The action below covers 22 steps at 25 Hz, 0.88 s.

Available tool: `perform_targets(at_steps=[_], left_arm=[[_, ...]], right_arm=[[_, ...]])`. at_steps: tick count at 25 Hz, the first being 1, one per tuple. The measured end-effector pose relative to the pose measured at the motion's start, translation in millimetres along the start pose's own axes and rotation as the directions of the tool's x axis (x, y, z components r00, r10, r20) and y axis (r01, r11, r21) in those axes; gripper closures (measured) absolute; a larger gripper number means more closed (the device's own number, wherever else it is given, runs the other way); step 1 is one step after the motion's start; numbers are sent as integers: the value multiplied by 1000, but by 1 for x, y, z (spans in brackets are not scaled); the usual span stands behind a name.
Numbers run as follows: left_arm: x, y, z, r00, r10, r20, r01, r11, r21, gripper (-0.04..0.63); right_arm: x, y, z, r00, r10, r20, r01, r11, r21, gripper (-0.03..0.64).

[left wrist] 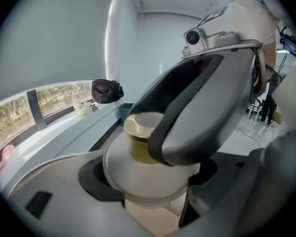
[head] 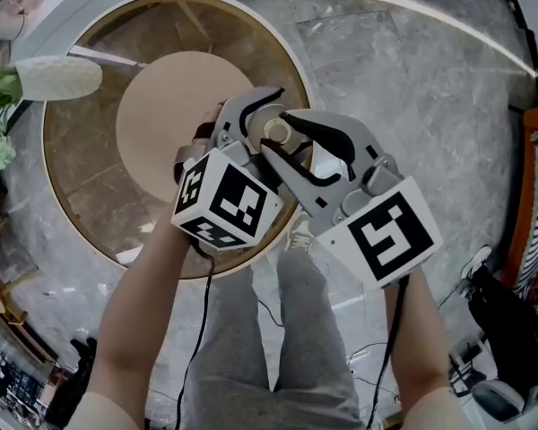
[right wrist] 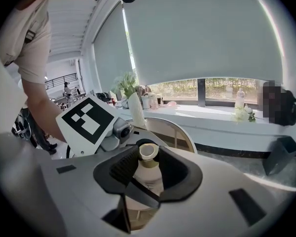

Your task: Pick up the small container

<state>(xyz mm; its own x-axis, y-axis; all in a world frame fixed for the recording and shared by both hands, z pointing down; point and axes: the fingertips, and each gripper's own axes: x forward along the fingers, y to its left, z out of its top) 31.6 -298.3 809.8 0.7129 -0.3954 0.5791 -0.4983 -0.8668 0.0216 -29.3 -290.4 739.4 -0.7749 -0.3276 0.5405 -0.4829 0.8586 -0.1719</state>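
As left gripper [head: 249, 119] and right gripper [head: 287, 146] clamp small container [head: 276, 133], jaws hide its body.

L gripper [left wrist: 150, 184]: jaws grip small container [left wrist: 138, 177] at both sides, pads touch white round body. Gold cap [left wrist: 136, 132] on top. R gripper [left wrist: 160, 143] comes from upper right, dark pad against cap. Bkgd: black bag [left wrist: 107, 91] on window ledge [left wrist: 49, 132], flowers [left wrist: 84, 108] nearby.

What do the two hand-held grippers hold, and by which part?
The small container: left hand-held gripper on its white body, right hand-held gripper around its gold-capped top.
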Motion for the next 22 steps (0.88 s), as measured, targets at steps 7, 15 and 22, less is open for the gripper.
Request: perform_targets(at_steps=[7,15,22], left_arm=[[-60,1,78,1000,8,-11,-8,1000,19,252],[-149,4,194,999,28,35,-30,998,50,252],[-224,-10,301,995,51,90,-59,994,97,252]], right_arm=[[-51,19,84,999,7,35,-6,1000,-27,489],[-124,49,206,996,-26,86,32,997,-69,488],[-202,81,306,990,-74,124,90,988,-127,488]])
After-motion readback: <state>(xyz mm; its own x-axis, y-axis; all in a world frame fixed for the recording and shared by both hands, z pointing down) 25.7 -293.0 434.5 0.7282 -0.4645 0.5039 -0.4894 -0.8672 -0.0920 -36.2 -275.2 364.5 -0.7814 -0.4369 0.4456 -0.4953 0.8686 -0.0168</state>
